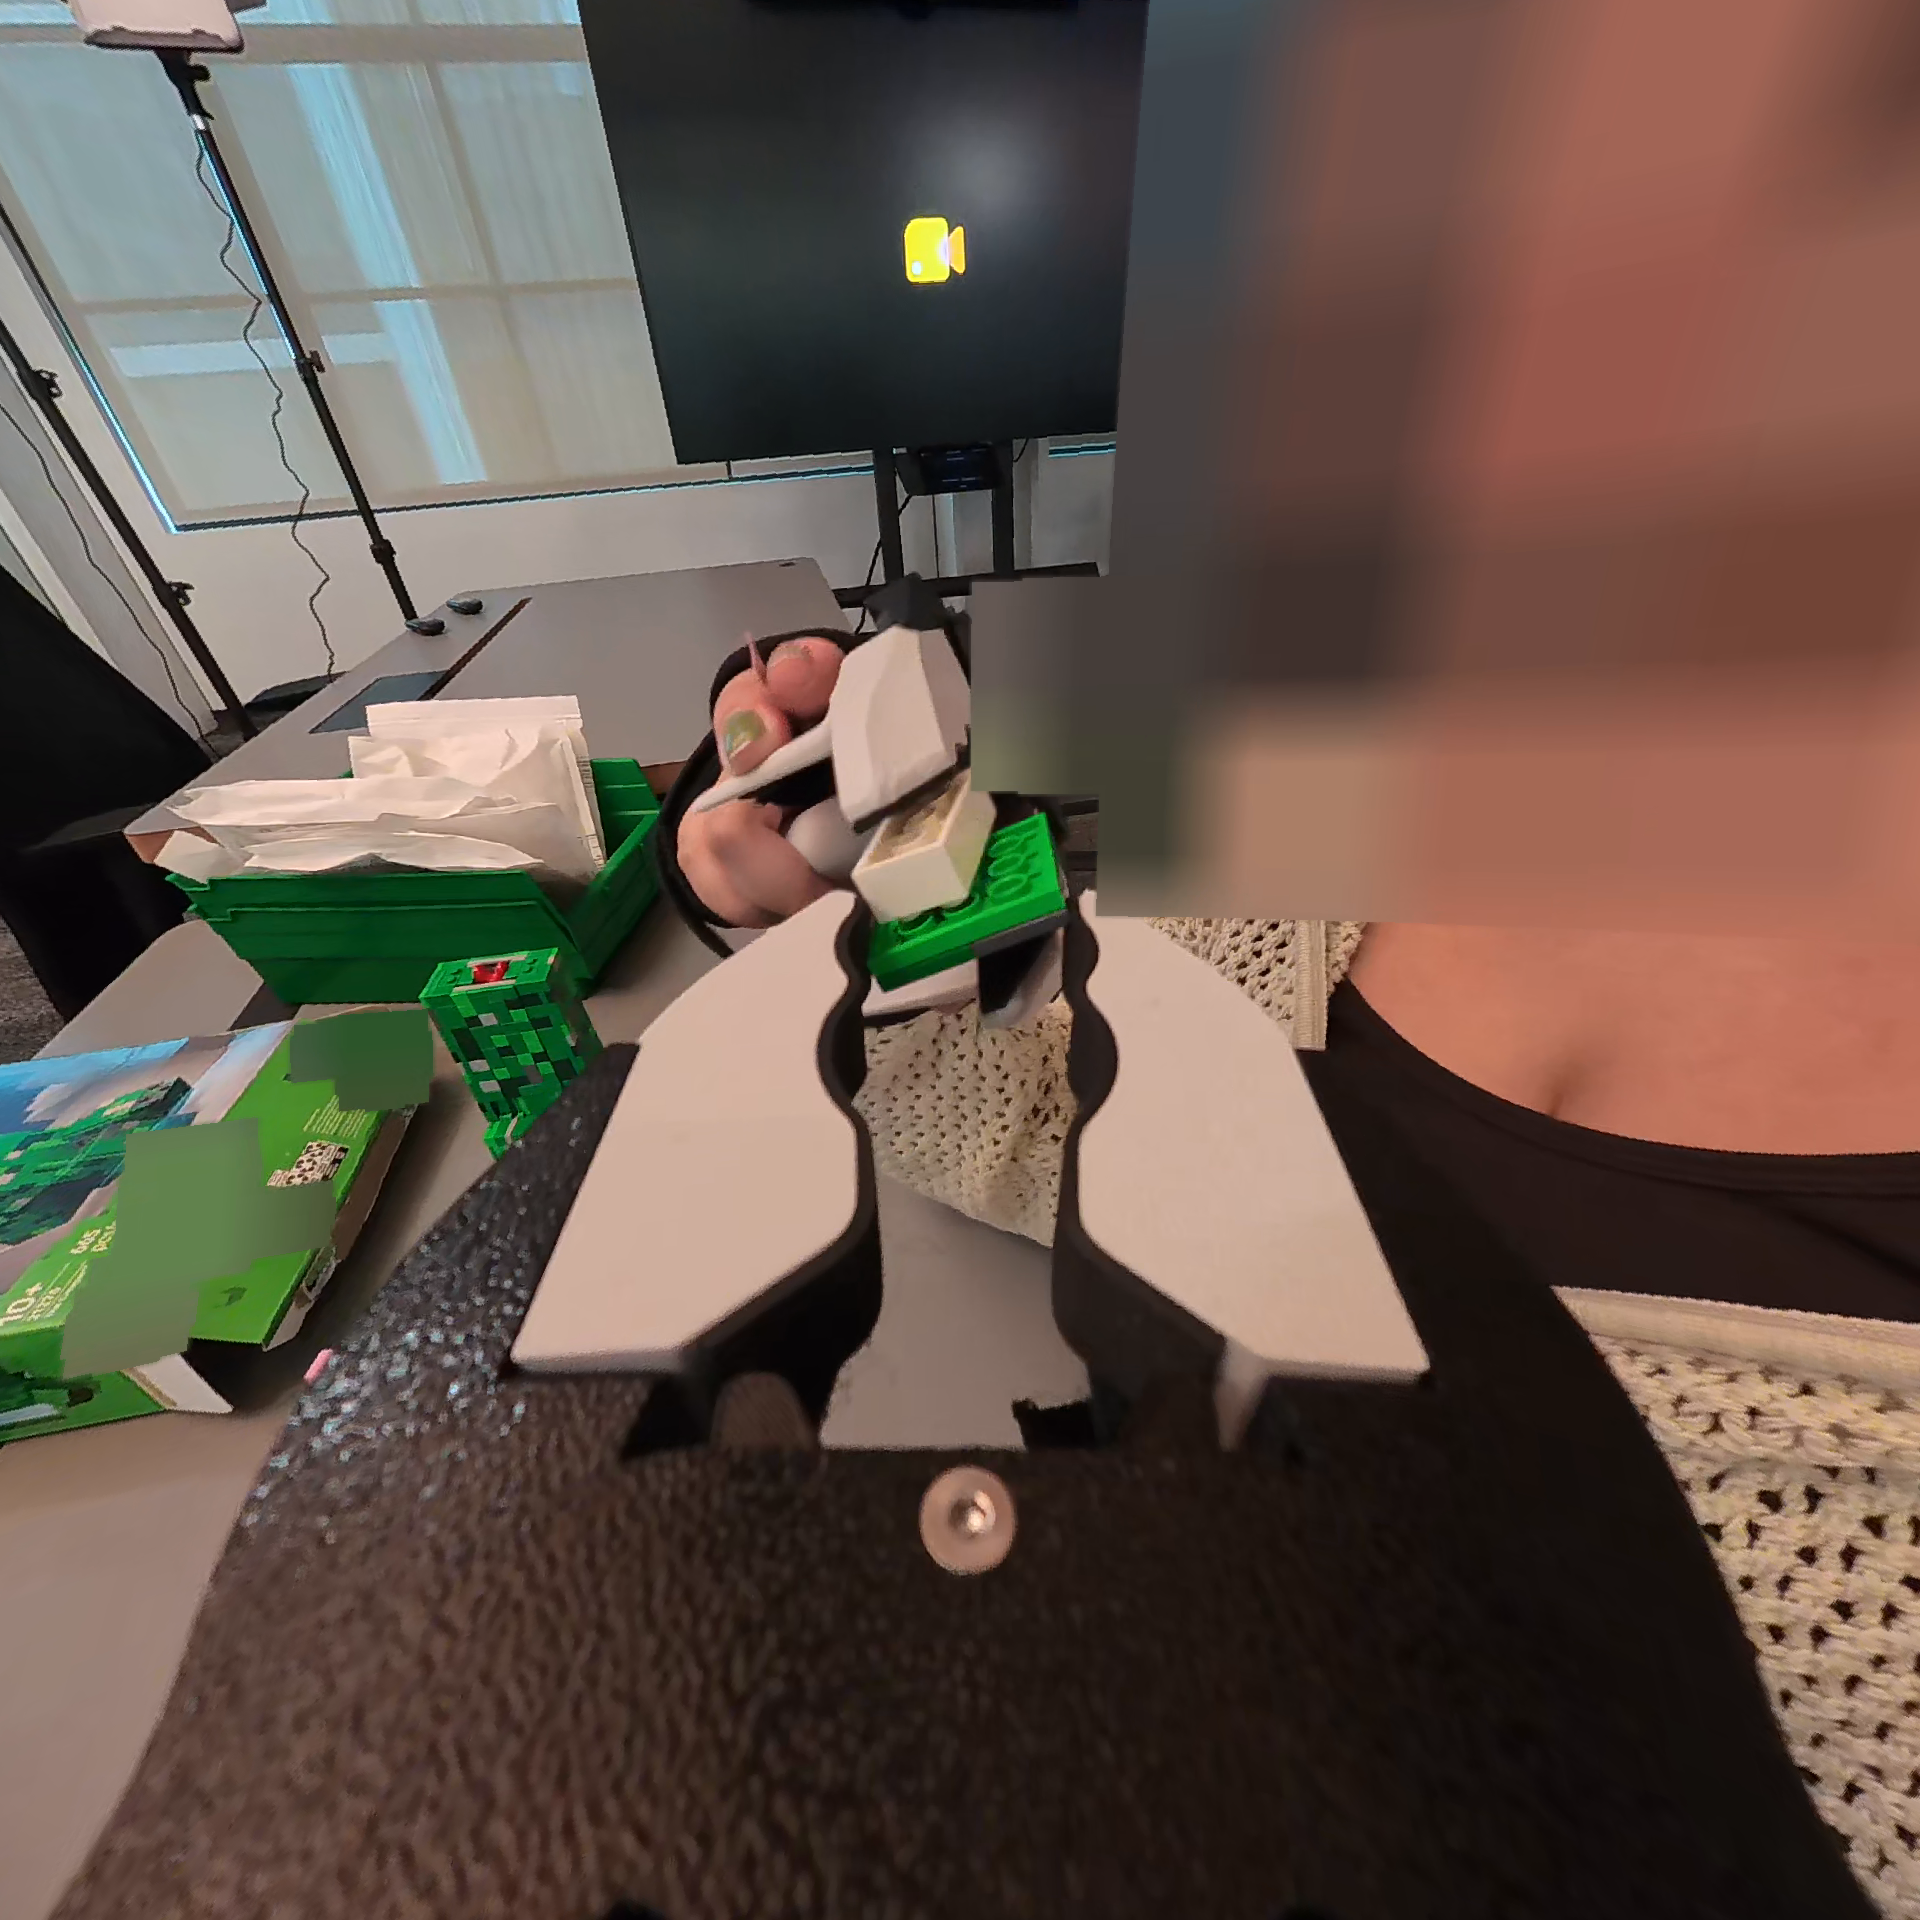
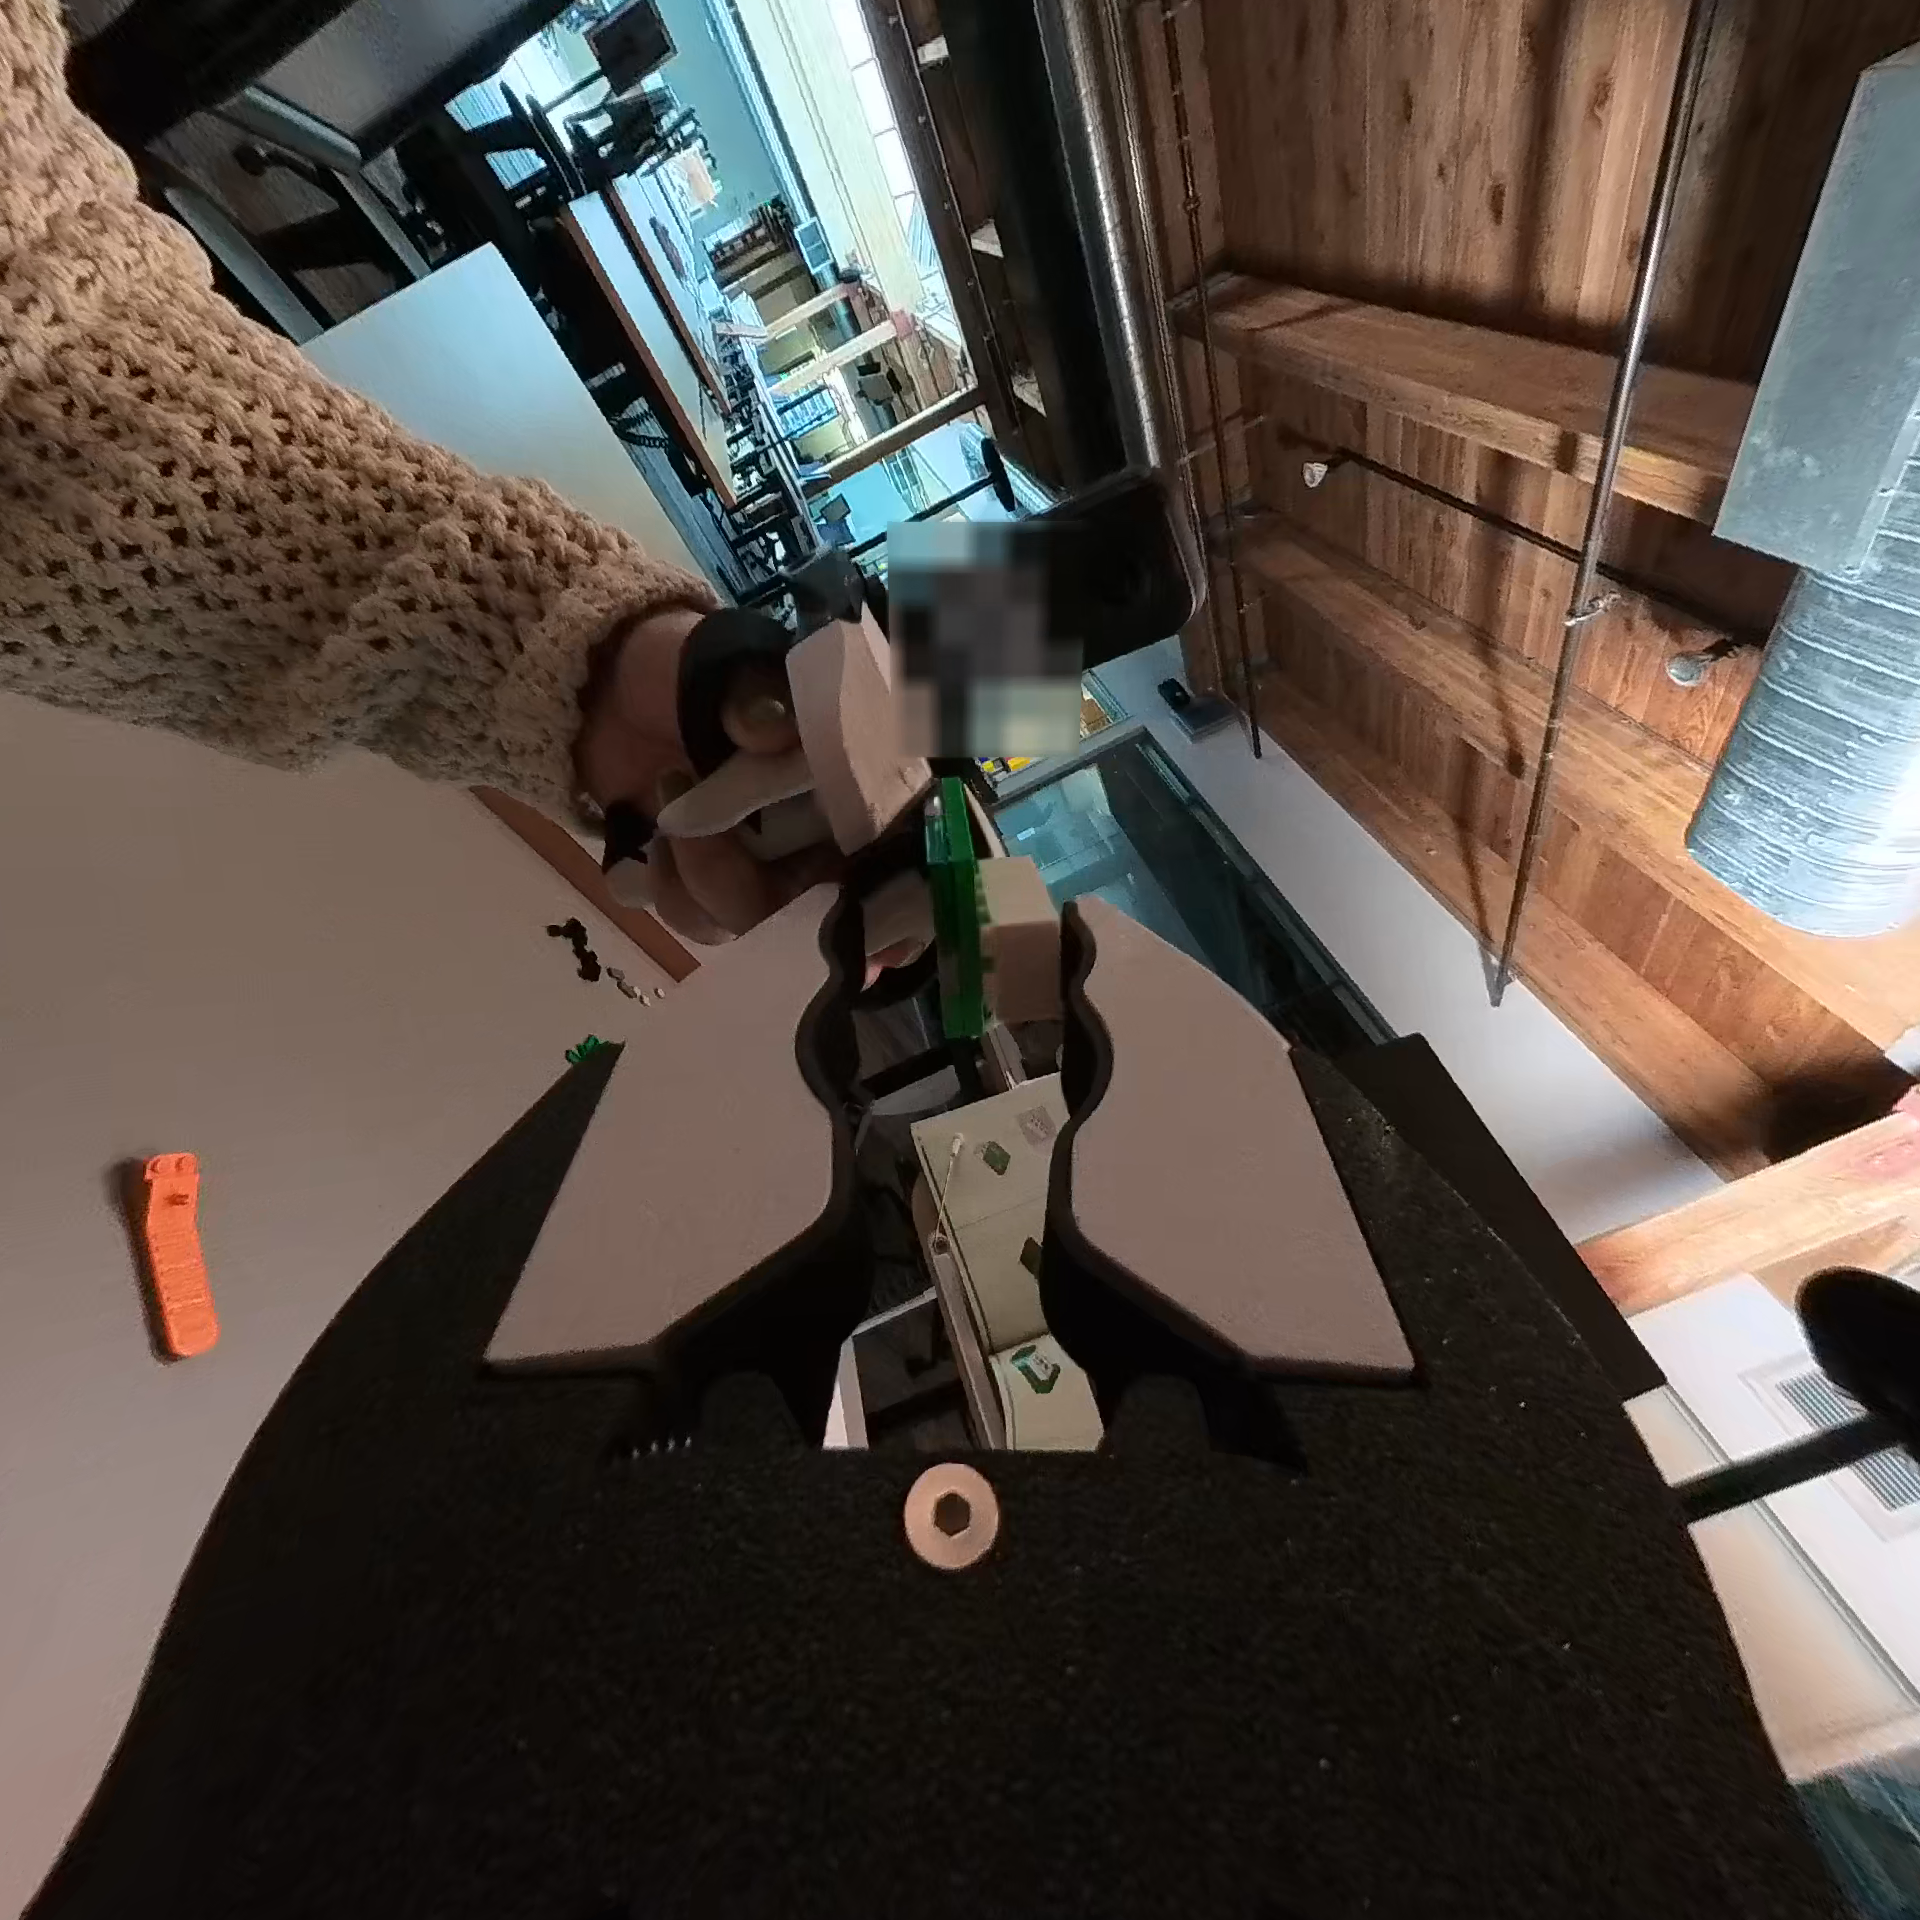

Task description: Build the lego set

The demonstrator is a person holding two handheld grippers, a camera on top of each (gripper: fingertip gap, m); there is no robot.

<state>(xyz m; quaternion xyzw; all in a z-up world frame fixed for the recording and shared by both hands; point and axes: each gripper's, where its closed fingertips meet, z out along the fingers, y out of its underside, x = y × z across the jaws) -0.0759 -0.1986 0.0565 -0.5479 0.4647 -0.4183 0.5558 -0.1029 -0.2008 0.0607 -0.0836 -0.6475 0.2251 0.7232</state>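
The grey table [image 1: 104, 1558] carries most of the kit. A green printed box [image 1: 343, 1132] lies at its near edge. Behind the box stands a green bin [image 1: 416, 935] stuffed with white bags [image 1: 468, 769]. Beside the bin stands a blocky green figure [image 1: 520, 1039] that looks largely assembled, so the build seems well under way. In the right wrist view an orange prying tool [image 2: 177, 1257] and a short row of tiny dark and pale pieces [image 2: 603, 951] lie on the table, so parts probably remain to be fitted.

The step in hand is a small sub-assembly held up off the table: a green plate [image 1: 997, 883] with a white brick [image 1: 914, 862] against its studded face. The brick looks seated or nearly so; whether it is fully pressed home cannot be told.

The left gripper [image 1: 966, 925] has its jaws narrowed to the plate's width, and the plate sits between the tips, apparently pinched by its edges.

The right gripper [image 2: 961, 925] meets it from the other side. Its jaws bracket brick and plate together. One finger bears on the brick and the other seems to back the plate, as if squeezing the two together, though that second contact is not clearly shown.
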